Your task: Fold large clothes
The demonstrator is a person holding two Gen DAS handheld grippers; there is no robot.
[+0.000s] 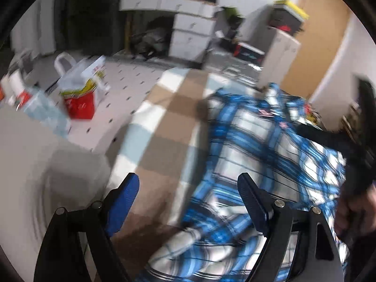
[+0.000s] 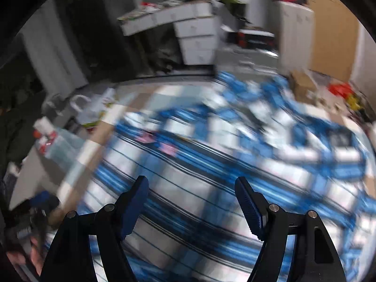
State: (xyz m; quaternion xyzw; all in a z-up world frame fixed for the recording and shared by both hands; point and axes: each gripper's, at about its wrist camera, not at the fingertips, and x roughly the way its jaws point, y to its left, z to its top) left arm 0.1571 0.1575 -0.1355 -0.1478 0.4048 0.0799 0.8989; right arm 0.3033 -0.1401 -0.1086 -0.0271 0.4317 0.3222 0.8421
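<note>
Pretty blurry moment, both views smeared. Blue plaid shirt lay spread on a checked bedcover, collar end up toward 12 o'clock, hem end down toward 6. In the left wrist view filled the right half, roughly 1 to 5 o'clock, bedcover bare from 9 to 12. Looked partly laid out, probably so sleeves and sides could be folded in next; how far along, hard to say through the blur.

Left gripper stood wide open, nothing between the jaws, hanging over the shirt's left edge where cloth met bedcover. Likely lined up there to catch that edge. Right gripper also wide open and empty, angled down over the middle of the shirt, stripes running right under it. No cloth pinched in either one, so read as a between-grabs moment, not a carry.

Dark shape at 3 o'clock in the left view was probably the other gripper and a hand on it, too blurred to be sure. Off the bed: red and white bag on the floor at 10 o'clock, white drawers at 12. Well apart from the shirt, nothing in the way of a fold.
</note>
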